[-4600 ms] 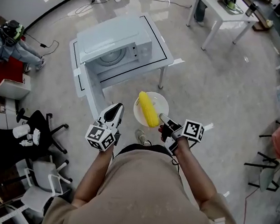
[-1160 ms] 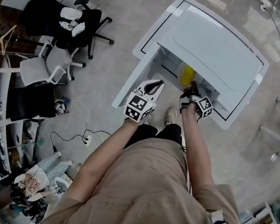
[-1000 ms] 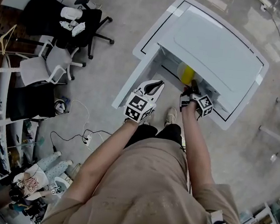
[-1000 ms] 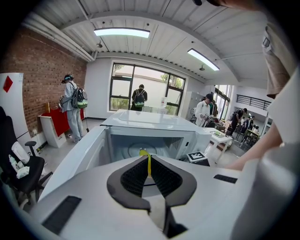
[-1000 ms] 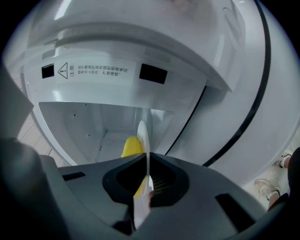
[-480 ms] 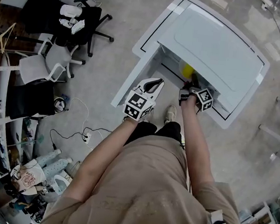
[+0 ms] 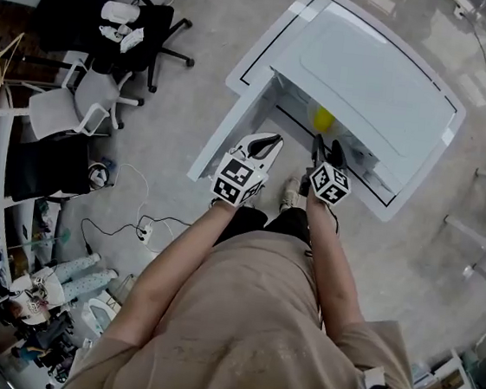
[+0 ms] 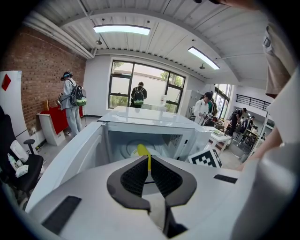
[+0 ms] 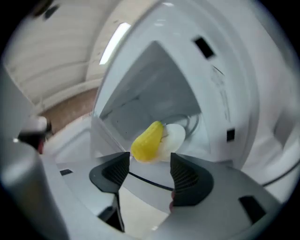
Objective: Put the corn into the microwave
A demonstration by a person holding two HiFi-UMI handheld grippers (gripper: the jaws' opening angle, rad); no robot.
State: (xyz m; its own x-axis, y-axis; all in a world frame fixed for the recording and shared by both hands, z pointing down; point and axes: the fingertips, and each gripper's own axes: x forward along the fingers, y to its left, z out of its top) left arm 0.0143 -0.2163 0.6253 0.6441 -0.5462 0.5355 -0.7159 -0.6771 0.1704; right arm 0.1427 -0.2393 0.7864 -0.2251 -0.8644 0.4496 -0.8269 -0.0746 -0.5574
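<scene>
The left gripper [image 8: 149, 161] is clenched, its 2 ribbed pads pressed together with nothing held; only a thin slit shows between them. The right gripper [image 9: 150, 164] is released: its jaws have just been opening and now stand wide apart, with nothing between the pads. It hangs close beside the left gripper, on that gripper's right, and both point into the mouth of the microwave [image 7: 374, 78].

Just beyond the right gripper's tips lies the corn [image 9: 147, 141], a yellow cob with its near end toward the left pad and clear of both. It rests against a white plate [image 9: 176, 136] directly behind it, inside the microwave's cavity. Seen from the left gripper, the corn is straight ahead, in line with the slit.

The microwave's door [image 7: 224, 135] stands open to the left of the left gripper. The microwave sits on a white table [image 7: 403, 203] edged with a black line. Far off beyond the microwave, a person with a backpack [image 8: 138, 96] stands at a large window
</scene>
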